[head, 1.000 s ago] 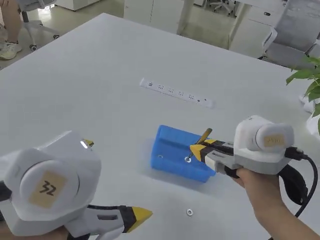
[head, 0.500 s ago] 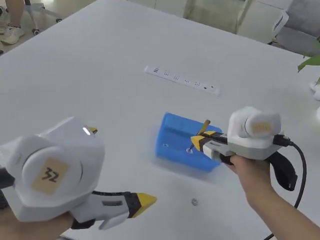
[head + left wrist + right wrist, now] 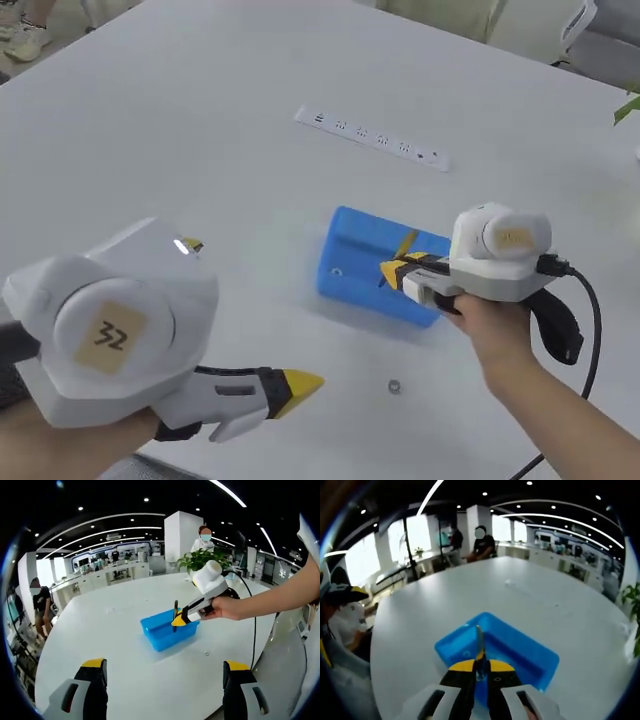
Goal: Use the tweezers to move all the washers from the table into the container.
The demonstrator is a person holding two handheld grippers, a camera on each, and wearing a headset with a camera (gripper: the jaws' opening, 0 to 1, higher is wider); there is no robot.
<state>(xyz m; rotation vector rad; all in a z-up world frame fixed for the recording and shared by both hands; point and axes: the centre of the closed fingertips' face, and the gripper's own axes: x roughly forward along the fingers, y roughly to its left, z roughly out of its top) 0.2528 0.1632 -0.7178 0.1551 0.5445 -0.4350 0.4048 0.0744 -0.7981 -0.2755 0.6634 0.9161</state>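
The right gripper (image 3: 392,272), jaws pressed together on the tweezers (image 3: 406,245), hangs over the container (image 3: 360,293); I judge this the dropping step. One washer (image 3: 394,386) lies on the table (image 3: 200,150) nearby and needs picking next. The left gripper (image 3: 164,666) is idle, jaws wide apart.

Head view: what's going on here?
A person holds a gripper in each hand. The right gripper is shut on tweezers, whose tips are over the blue container. One washer lies on the table just outside the container. A small ring inside the container looks like another washer. The left gripper is open, holds nothing, and hangs off to the side.
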